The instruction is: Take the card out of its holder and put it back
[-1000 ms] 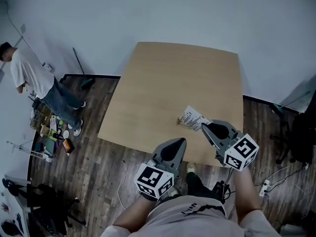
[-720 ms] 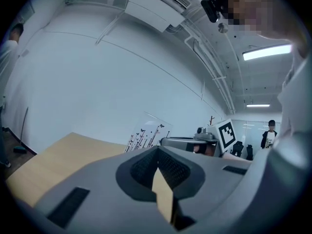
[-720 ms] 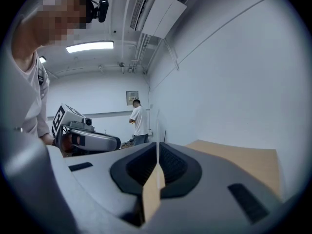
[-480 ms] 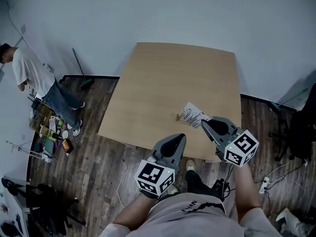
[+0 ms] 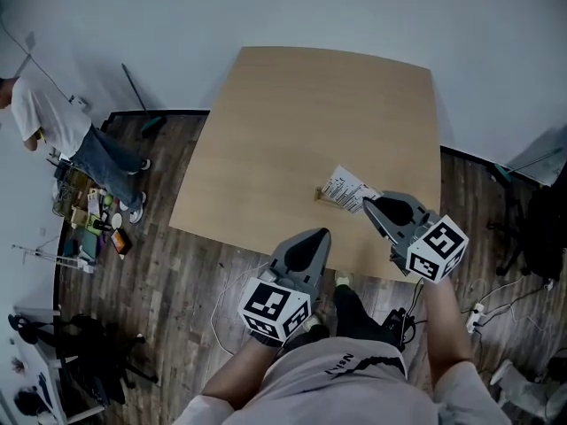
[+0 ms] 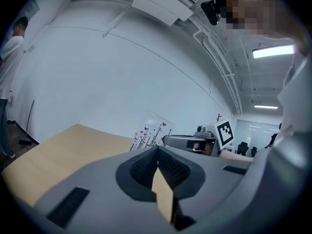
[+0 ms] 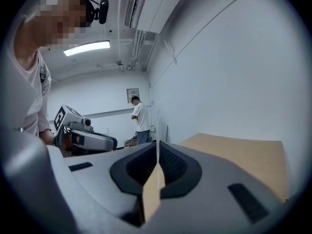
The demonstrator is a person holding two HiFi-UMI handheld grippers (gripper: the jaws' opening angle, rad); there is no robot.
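Right gripper [image 5: 366, 204] is pinching the card [image 5: 348, 189] by its near right corner. Its own view is showing the jaws pressed together on a thin white edge that is rising straight up between them. The card is printed white, and it is standing tilted on the light wooden table [image 5: 301, 122], right of centre in the head view and towards the near edge. Its lower left end is meeting a small wooden holder [image 5: 321, 193], though I cannot tell whether it is sitting in the slot.

Left gripper [image 5: 325, 234] is hovering just off the table's near edge, below and left of the card and apart from it. Its jaws are closed on each other with nothing between them. In its view the card is showing just past the tips, with the other gripper beside it.

Dark plank flooring [image 5: 177, 264] is running around the table. Another person in a white shirt and jeans [image 5: 44, 118] is standing at the far left of the head view with their back turned, beside a scatter of small items on the floor [image 5: 89, 228]. A long-handled broom [image 5: 137, 104] is leaning on the pale wall behind the table. A white power strip [image 5: 478, 317] is lying on the floor at the lower right.
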